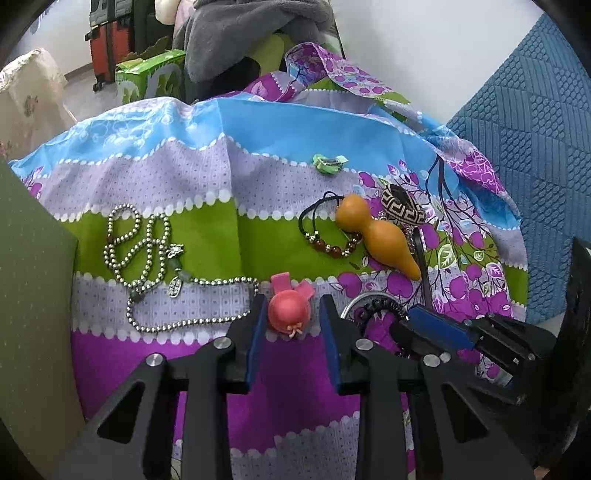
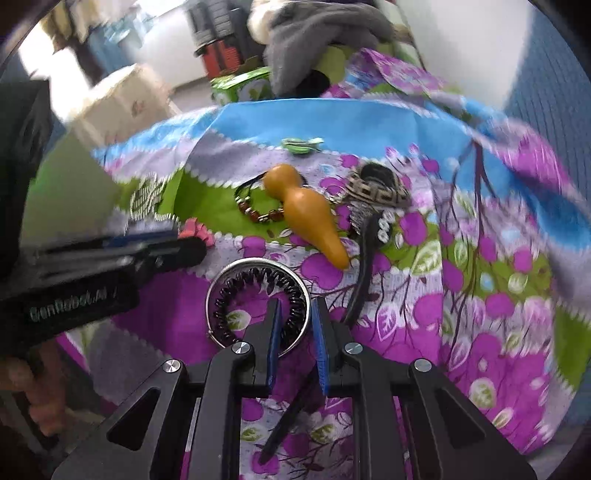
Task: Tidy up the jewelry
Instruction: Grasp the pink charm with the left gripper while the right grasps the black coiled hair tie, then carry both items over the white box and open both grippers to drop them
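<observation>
My left gripper (image 1: 290,314) is open, with its fingers on either side of a pink round hair clip (image 1: 289,309) on the patterned cloth. A silver bead necklace (image 1: 147,258) lies to its left. My right gripper (image 2: 295,317) is open, with its fingers straddling the near rim of a silver bangle (image 2: 258,266) that rings a black coil hair tie (image 2: 258,284). An orange gourd (image 2: 306,214), a red bead bracelet (image 2: 258,214), a patterned pouch (image 2: 376,188), a green clip (image 2: 301,144) and a black strap (image 2: 364,273) lie beyond.
The colourful cloth (image 1: 258,122) covers the work surface. A dark green board (image 1: 33,295) stands at the left. A blue quilted panel (image 1: 528,140) is at the right. A grey garment (image 1: 251,33), a green box (image 1: 151,77) and a red suitcase (image 1: 107,48) are behind.
</observation>
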The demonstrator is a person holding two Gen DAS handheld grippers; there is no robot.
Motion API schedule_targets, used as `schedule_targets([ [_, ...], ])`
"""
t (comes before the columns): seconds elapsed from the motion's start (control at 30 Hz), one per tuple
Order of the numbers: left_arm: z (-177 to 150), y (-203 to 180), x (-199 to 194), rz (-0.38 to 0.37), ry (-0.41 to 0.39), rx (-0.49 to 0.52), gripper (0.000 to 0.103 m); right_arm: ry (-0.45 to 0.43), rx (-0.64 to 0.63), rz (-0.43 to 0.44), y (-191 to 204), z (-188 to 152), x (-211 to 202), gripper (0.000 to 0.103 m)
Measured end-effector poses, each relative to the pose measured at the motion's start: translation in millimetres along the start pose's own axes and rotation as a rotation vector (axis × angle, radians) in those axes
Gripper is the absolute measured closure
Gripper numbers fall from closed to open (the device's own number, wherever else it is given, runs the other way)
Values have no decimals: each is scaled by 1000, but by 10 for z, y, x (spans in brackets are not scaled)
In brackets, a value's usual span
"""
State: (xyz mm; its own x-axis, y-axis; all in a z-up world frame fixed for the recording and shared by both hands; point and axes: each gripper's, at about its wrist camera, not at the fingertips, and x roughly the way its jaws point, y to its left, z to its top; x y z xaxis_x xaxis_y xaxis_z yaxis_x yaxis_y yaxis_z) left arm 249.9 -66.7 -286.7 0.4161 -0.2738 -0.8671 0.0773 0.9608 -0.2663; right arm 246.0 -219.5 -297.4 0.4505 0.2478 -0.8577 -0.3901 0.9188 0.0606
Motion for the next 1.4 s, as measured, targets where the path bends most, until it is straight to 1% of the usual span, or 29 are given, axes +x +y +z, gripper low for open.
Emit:
schedule_targets([
  [0.03,4,6,8,-4,-1,-1,79,-5,-45,-27,63,-7,4,88],
  [0.13,10,9,12,-8,-11,-2,79,-15,-64,-52,93,-18,3,92],
  [0.23,7,23,-8,-19,-16,-14,79,-17,-44,-40,72,-33,-16,93],
  [0.33,-5,33,-69,-31,-24,-22,79,-21,1,-15,5,-35,-56,96],
  [0.57,-61,13,-195,-49,-32,-29,79,-53,23,-7,-12,-48,-200,96],
  [0.87,-114,-9,-512,-48,-66,-39,79,-117,30,-11,40,-13,-482,96],
  [1.13,-125,-23,-1004,-31,-137,-38,79,-171,80,6,74,74,-867,96],
  [1.4,-103,-63,-1720,-15,-237,-19,79,-292,96,2,211,275,-1544,96],
])
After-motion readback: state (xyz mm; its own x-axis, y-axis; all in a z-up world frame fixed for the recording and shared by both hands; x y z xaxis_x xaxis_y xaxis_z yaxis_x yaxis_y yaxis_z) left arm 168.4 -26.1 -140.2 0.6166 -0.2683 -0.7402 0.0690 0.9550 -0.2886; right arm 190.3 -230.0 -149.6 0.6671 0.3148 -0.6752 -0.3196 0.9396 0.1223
